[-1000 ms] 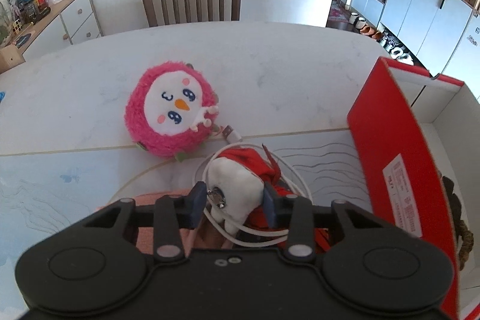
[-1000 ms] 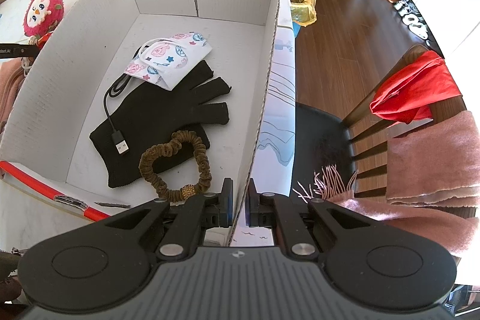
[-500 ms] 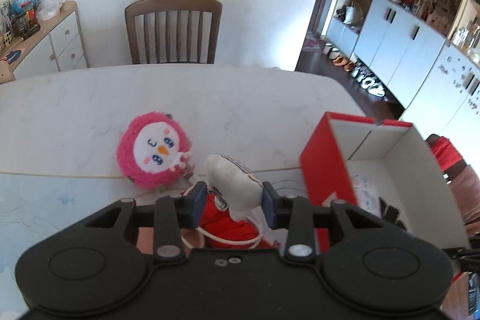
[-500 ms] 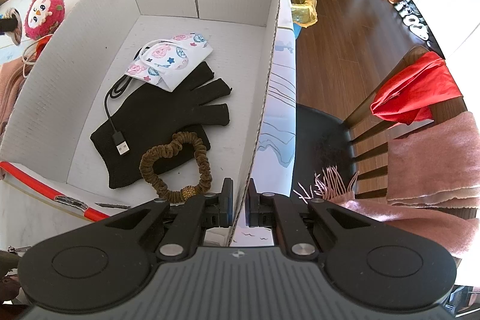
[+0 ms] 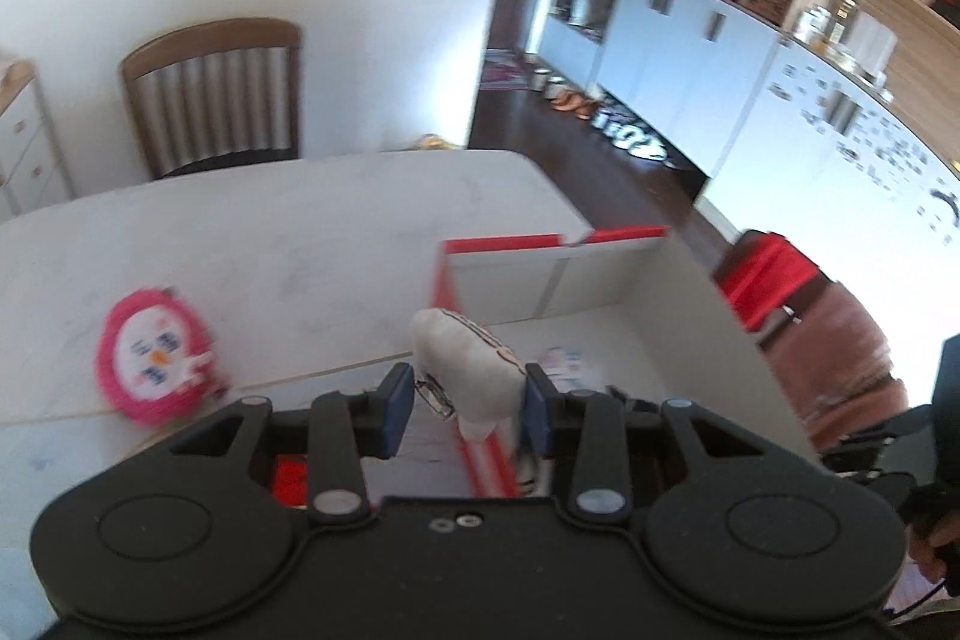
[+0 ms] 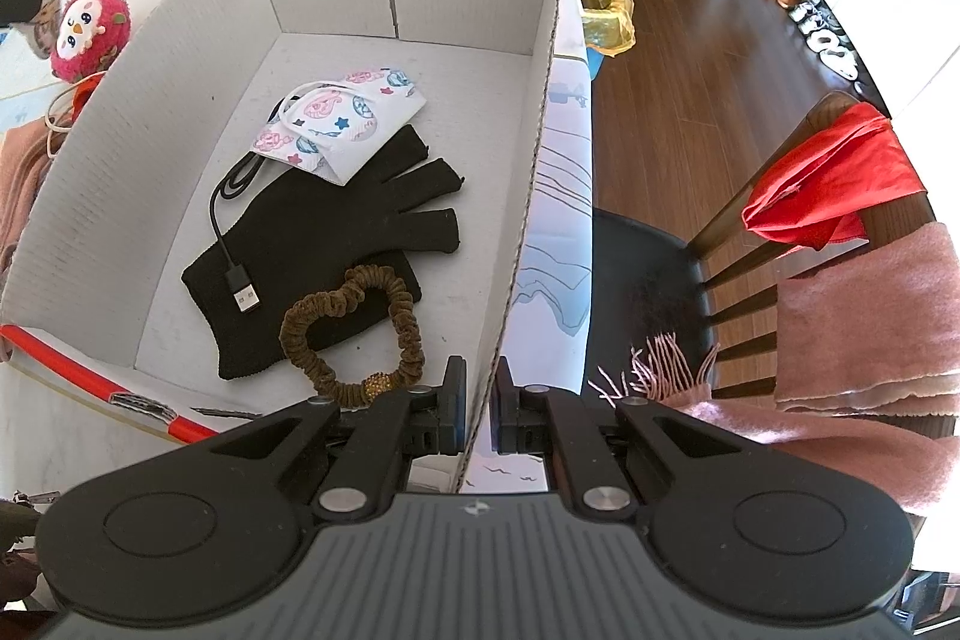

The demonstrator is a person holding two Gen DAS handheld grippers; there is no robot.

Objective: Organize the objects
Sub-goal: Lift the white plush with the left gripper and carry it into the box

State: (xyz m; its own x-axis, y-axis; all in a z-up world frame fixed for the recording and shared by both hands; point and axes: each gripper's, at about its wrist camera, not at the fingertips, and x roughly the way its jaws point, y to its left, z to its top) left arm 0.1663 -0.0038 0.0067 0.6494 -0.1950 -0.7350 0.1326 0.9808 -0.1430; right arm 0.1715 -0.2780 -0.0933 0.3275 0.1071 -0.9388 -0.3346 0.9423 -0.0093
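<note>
Box [image 6: 180,112] top is left open, so entry from above is unobstructed; the far half of its floor is bare. Near half is taken up by black glove [image 6: 336,244], mask [image 6: 336,124], cable [image 6: 237,280] and scrunchie [image 6: 354,334]. Right wall is pinched by right hand-held gripper [image 6: 478,415]; pink plush [image 5: 156,361] sits on worktop [image 5: 270,250] left of box.

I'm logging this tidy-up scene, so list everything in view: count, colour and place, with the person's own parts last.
Cardboard box: one, white with red rim, on the table.
Patterned face mask: one, white with pink and blue prints, in the box, on the glove's fingers.
Knit glove: one, black, on the box floor.
USB cable: one, black, across the glove.
Fabric scrunchie: one, brown, partly on the glove's cuff.
Round plush toy: one, pink with white face, on the table left of the box.
Small stuffed toy: one, white, in the left gripper.
Marble table: one, white.
Wooden chairs: two, brown, at the table.
Left gripper: black, shut on the toy.
Right gripper: black, clamping the box wall.
</note>
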